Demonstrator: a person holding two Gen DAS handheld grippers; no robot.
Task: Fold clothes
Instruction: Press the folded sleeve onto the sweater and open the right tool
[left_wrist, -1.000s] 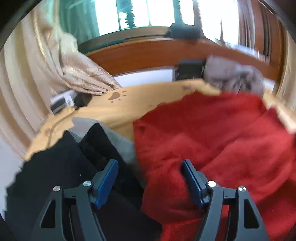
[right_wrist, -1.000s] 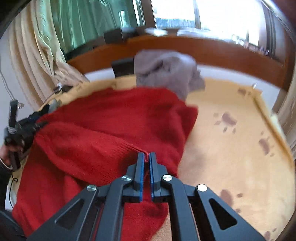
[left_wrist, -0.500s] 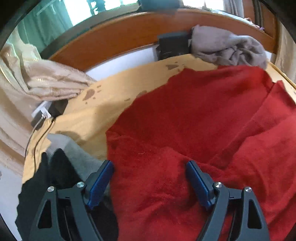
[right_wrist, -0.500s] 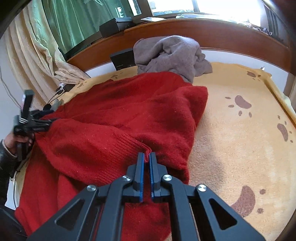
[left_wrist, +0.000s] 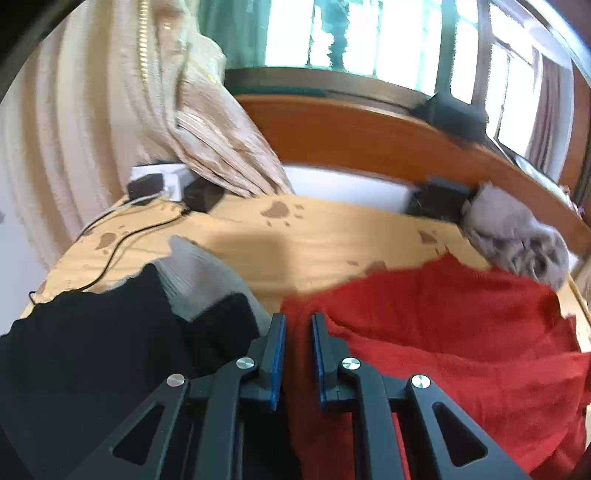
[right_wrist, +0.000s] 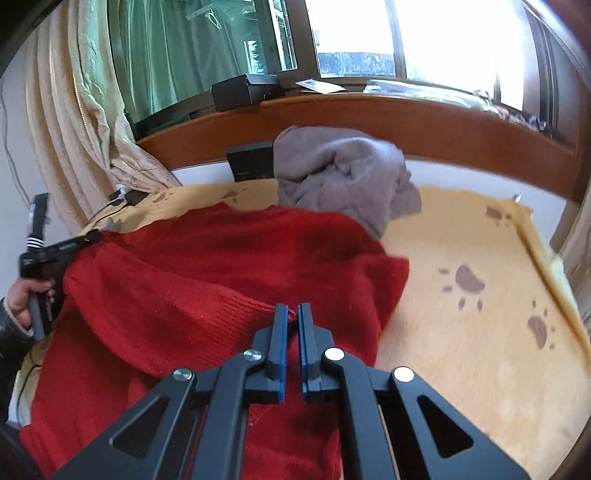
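A red knit sweater (right_wrist: 229, 280) lies spread over the yellow paw-print blanket (right_wrist: 480, 332) on the bed. My right gripper (right_wrist: 293, 314) is shut on the sweater's ribbed hem at its near right side. My left gripper (left_wrist: 297, 325) is shut on the sweater's (left_wrist: 443, 339) left edge, with red cloth between the blue pads. It also shows at the left of the right wrist view (right_wrist: 55, 254), gripping the sweater's left side.
A black and grey garment (left_wrist: 147, 325) lies at the near left. A crumpled grey garment (right_wrist: 343, 173) sits at the back by the wooden headboard (right_wrist: 406, 122). Beige curtain (left_wrist: 110, 110), a charger and cables (left_wrist: 155, 184) are at the far left.
My left gripper has closed from wide open onto the sweater's left edge and tilted up. My right gripper stays shut on the hem.
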